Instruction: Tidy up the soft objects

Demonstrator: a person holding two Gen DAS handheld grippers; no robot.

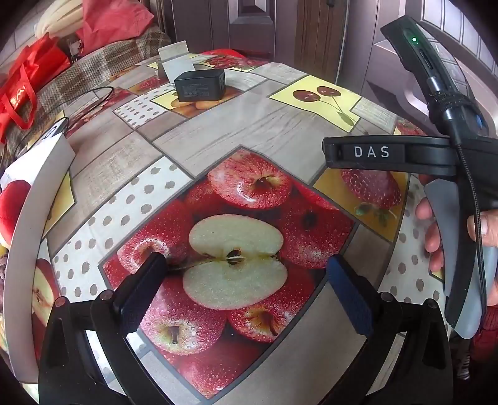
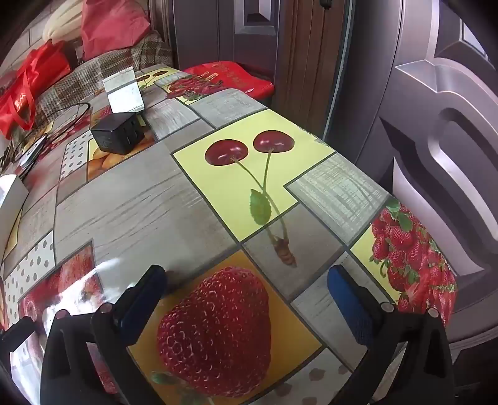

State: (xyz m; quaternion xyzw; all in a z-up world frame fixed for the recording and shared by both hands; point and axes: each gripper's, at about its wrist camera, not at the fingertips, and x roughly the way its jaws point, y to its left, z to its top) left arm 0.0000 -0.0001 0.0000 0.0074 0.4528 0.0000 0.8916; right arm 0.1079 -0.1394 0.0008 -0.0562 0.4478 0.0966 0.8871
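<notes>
A: Left tongs [image 1: 246, 277] nearest the lens, arms wide apart, nothing btwn them, angled down over the bare apple print mid-tabletop [image 1: 267, 131]. Why so idle?

B: Prob. a start pose, I'd guess. Both sets stand spread so either can take something bulky. Right tongs [image 2: 247, 288] same: apart, empty, over the strawberry print near the tabletop's right edge.

A: OK, left to right then. Where's the soft stuff?

B: At the left edge: a curved white rim [image 1: 21, 243], a basket or bin maybe, w/ something red [image 1: 12, 202] showing behind it. Could be a soft toy, can't tell. That looks like the task's thing, well apart from both tongs.

A: Beyond the far-left corner?

B: Red bag [image 1: 18, 93], plus a red cushion [image 1: 115, 18] on a checked sofa. Off the tabletop, so prob. not in play.

A: Far edge?

B: Black charger [image 1: 200, 85], cable trailing left, small white card [image 1: 176, 59] standing behind it. Hard items, parked out of the way.

A: Right side?

B: A hand [image 1: 435, 230] on the grey grip of the right unit, in the left view.
</notes>
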